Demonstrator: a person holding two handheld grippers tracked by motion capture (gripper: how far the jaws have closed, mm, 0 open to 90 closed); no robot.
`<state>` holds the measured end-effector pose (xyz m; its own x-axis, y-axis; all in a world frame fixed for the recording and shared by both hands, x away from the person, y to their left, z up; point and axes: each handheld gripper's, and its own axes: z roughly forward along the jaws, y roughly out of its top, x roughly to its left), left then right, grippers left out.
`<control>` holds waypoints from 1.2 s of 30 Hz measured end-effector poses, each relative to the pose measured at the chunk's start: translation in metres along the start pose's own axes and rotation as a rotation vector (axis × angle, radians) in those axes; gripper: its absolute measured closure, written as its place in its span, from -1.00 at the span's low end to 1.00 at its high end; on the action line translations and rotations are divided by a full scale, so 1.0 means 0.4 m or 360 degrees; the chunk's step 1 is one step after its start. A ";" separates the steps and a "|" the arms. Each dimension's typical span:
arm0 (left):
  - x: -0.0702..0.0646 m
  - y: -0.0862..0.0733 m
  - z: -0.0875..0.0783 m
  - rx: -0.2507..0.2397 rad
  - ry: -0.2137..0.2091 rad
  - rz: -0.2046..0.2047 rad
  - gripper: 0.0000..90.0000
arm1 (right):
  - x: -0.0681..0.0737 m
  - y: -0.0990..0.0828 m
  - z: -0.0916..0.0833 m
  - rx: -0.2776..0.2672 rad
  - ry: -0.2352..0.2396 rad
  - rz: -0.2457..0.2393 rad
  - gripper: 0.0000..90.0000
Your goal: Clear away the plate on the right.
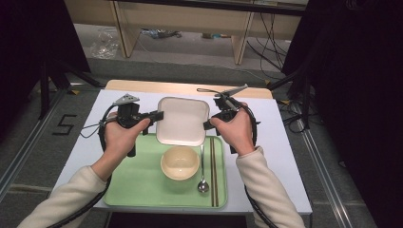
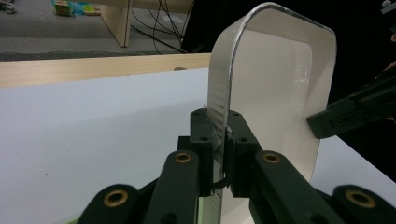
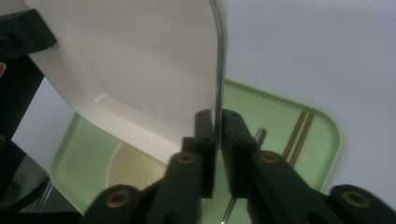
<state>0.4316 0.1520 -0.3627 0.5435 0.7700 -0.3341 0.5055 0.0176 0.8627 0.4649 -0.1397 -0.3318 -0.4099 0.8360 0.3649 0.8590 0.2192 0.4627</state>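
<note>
High view: a white square plate [image 1: 183, 121] sits between the two grippers, over the far edge of a green tray [image 1: 138, 187] that lies on a white table [image 1: 285, 156]. The left gripper [image 1: 157, 115] reaches in from the plate's left side and the right gripper [image 1: 207, 125] from its right, each gripped by a hand in a cream sleeve. In the left gripper view the black jaws are clamped on the plate's rim [image 2: 219, 126] – the thin edge is pinched between the two pads, and the plate rises steeply away from them, with the other gripper's jaw at its far side. In the right gripper view the jaws stand on either side of the opposite rim [image 3: 217, 93] with the edge between them, though whether the pads press on it I cannot tell (there seems to be a slight gap at one side). On the tray, nearer the person, are a cream bowl [image 1: 179, 162], a metal spoon [image 1: 203, 178] and a pair of brown chopsticks [image 1: 214, 171] – all lying apart from the plate
</note>
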 end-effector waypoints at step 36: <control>0.251 -0.123 -0.186 0.0203 0.0154 -0.0429 0.85 | -0.161 0.014 -0.184 -0.0829 0.0020 -0.0072 0.15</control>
<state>0.4113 0.2757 -0.4104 0.3152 0.8057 -0.5015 0.7061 0.1539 0.6911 0.4734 -0.2293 -0.2933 -0.4497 0.8245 0.3435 0.5749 -0.0271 0.8178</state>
